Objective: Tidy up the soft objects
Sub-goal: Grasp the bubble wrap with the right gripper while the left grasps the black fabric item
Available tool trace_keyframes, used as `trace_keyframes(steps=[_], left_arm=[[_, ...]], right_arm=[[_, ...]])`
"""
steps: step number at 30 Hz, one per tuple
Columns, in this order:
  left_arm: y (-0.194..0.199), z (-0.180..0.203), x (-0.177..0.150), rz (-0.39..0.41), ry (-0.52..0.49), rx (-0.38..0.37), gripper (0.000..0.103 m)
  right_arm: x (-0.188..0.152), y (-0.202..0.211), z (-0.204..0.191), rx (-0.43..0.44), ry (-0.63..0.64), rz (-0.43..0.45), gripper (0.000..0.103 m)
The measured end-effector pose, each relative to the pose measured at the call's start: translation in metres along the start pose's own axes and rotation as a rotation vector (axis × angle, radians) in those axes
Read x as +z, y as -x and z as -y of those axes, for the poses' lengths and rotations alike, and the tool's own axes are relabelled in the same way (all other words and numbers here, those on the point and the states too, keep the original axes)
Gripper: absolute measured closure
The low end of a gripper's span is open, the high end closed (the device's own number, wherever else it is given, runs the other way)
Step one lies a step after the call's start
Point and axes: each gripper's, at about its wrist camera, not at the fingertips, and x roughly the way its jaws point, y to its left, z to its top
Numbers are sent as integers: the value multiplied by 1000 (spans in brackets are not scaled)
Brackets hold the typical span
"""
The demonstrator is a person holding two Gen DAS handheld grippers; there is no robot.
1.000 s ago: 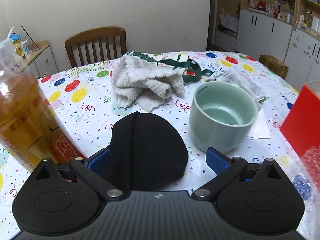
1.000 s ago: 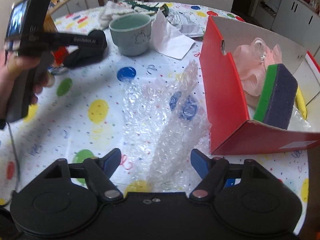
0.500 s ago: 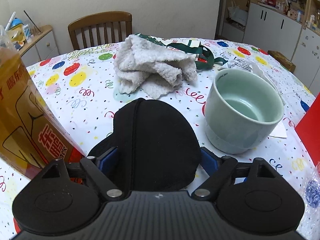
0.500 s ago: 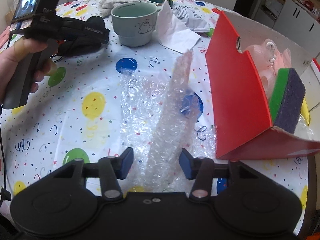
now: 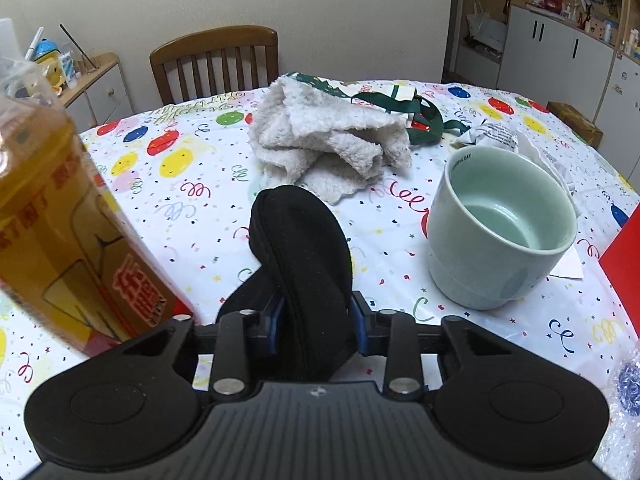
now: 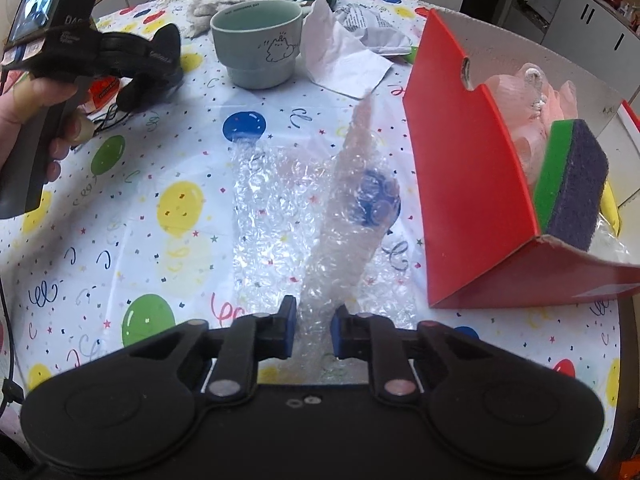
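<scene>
Left wrist view: balloon-print tablecloth (image 5: 192, 184), wooden chair (image 5: 216, 60), white cabinets (image 5: 560, 56) behind. Left gripper (image 5: 316, 320) closing, pads pinching a black soft pouch (image 5: 304, 264); grey towel (image 5: 332, 140) and green mug (image 5: 500, 232) beyond.

Right wrist view only: right gripper (image 6: 313, 330) closing on a bubble wrap (image 6: 344, 216) ridge; red box (image 6: 472, 184) holding a sponge (image 6: 572, 184).

The right gripper (image 6: 313, 332) is closing its fingers (image 6: 285, 330) on a raised fold of bubble wrap (image 6: 344, 216) lying on the tabletop (image 6: 120, 240). Beside it, the red box (image 6: 472, 184) holds a sponge (image 6: 572, 184). A hand (image 6: 24, 120) grips the left gripper (image 6: 132, 60) near the mug (image 6: 260, 46).
</scene>
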Motion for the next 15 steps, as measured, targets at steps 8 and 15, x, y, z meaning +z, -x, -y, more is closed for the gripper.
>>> trace_keyframes(steps=[8,15], left_arm=[[17,-5,-6,11,-3,-23,78],[44,-4,-9,18,-12,-77,78]], right_arm=[[0,21,4,17,-2,51,95],[1,43,11,39,-43,100,97]])
